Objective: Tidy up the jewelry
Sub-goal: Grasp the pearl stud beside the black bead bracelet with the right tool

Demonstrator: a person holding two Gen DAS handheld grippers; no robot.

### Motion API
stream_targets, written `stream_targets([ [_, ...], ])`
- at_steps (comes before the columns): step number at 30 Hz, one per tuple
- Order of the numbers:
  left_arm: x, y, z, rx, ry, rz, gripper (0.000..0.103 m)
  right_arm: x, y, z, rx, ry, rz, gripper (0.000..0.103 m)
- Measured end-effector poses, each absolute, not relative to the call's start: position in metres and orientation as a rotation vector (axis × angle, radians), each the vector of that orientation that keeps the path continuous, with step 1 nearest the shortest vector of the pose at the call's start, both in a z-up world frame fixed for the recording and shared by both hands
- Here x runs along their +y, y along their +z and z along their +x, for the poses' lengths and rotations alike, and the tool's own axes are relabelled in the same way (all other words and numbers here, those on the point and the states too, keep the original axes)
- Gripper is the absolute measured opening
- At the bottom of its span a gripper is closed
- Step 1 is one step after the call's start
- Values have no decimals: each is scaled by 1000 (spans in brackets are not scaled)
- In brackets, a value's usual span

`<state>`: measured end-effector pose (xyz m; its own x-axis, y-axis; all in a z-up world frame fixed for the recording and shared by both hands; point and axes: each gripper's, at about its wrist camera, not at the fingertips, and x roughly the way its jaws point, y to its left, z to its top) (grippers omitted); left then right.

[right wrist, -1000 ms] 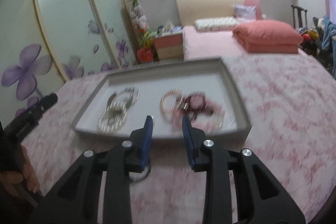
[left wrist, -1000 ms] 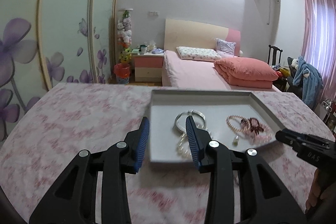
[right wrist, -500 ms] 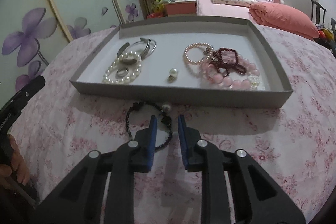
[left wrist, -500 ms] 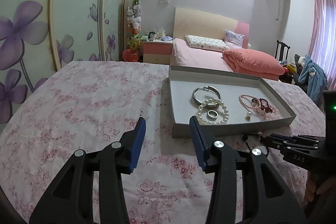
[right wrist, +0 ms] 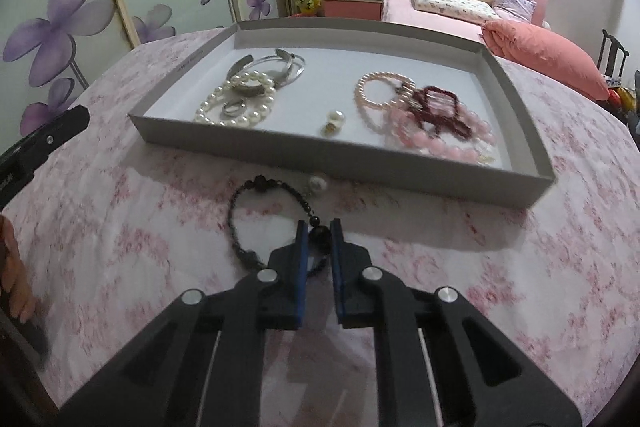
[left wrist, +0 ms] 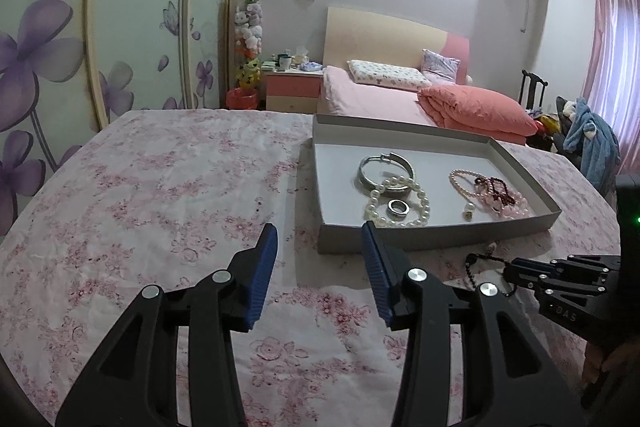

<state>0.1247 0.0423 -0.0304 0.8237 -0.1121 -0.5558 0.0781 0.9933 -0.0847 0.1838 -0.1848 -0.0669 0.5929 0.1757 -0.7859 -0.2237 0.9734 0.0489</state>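
The black bead bracelet (right wrist: pixel 256 223) was lying on the flowery pink counter (right wrist: pixel 120 267), just in front of the grey tray (right wrist: pixel 520 187) and not yet in it. The right hand-held gripper (right wrist: pixel 319 235) had just been closing its jaws — they were nearly together, with one of the bracelet's bigger dark beads caught between the blue pads, so it looked like a pinch on the bracelet. A loose pearl (right wrist: pixel 318 183) sat right by the tray wall too.

Inside the tray: a white pearl bracelet (right wrist: pixel 236 105) with a ring (right wrist: pixel 234 107) in the middle, a silver bangle (right wrist: pixel 276 67), plus a pink and dark-red bead tangle (right wrist: pixel 436 119) on the other side.

The left hand-held gripper (left wrist: pixel 320 255) hung over bare cloth, jaws apart, holding nothing.

So my guess is the pick-up step was in hand — next would be lifting clear of the tray wall without the beads slipping, then dropping it in an open spot.
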Motion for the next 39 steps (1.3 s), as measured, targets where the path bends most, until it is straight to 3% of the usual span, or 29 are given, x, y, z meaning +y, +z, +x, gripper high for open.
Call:
stream_targets([
  [15, 16, -33, 127, 619, -172, -14, 46, -248, -66, 191, 881, 6, 14, 13],
  [17, 16, -34, 127, 621, -171, -14, 46, -245, -60, 189, 853, 27, 20, 27],
  [18, 17, -35, 127, 621, -171, -14, 46, -242, -55, 187, 830, 39, 19, 29],
  [33, 30, -38, 128, 619, -141, -57, 46, -175, -61, 214, 879, 218, -46, 29],
  [39, 32, -39, 129, 625, -143, -65, 46, -167, -69, 218, 902, 223, -67, 19],
])
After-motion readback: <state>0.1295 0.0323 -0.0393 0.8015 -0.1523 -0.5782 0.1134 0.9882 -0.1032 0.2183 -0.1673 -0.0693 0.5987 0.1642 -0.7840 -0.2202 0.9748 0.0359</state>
